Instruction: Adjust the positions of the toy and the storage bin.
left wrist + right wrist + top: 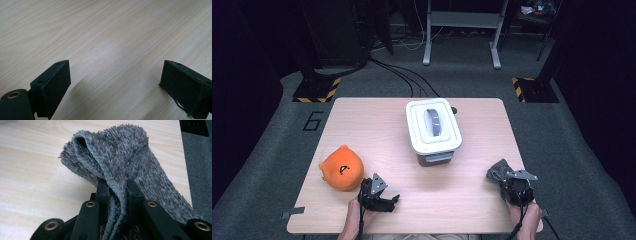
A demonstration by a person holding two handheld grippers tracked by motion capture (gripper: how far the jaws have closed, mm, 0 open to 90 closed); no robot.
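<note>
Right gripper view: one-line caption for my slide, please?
Right gripper, jaws shut on a fuzzy grey cloth, above the pale wooden table.

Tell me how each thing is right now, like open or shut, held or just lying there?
Left gripper: open, nothing between its jaws, low over the table.
Right gripper: shut on the grey fuzzy cloth.
Grey fuzzy cloth: pinched and folded in the jaws.
White bin: lid on, shut, standing mid-table.
Orange plush toy: lying free on the table, untouched.
</note>
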